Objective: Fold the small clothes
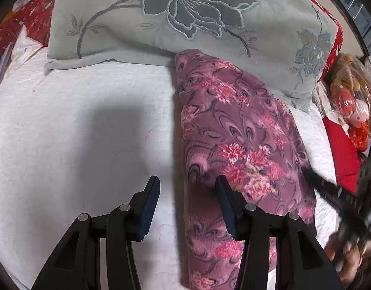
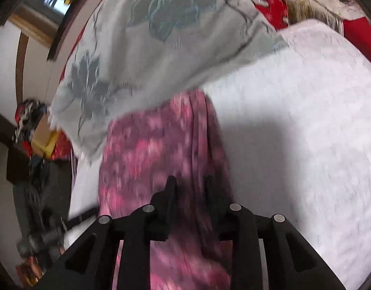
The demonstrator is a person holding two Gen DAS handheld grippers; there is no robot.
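Below the grey flower-embroidered pillow (image 1: 185,17), the long purple floral fleece garment (image 1: 233,130) runs lengthwise toward both tongs, left gripper (image 1: 187,188) spread wide at its left edge, right gripper (image 2: 189,191) parted over its middle.

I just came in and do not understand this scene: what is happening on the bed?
A person holds two grippers over a pink floral garment lying in a long strip on the white bedspread, its far end against a grey embroidered pillow. The left gripper is open at its edge. The right gripper hovers open above it, gripping nothing.
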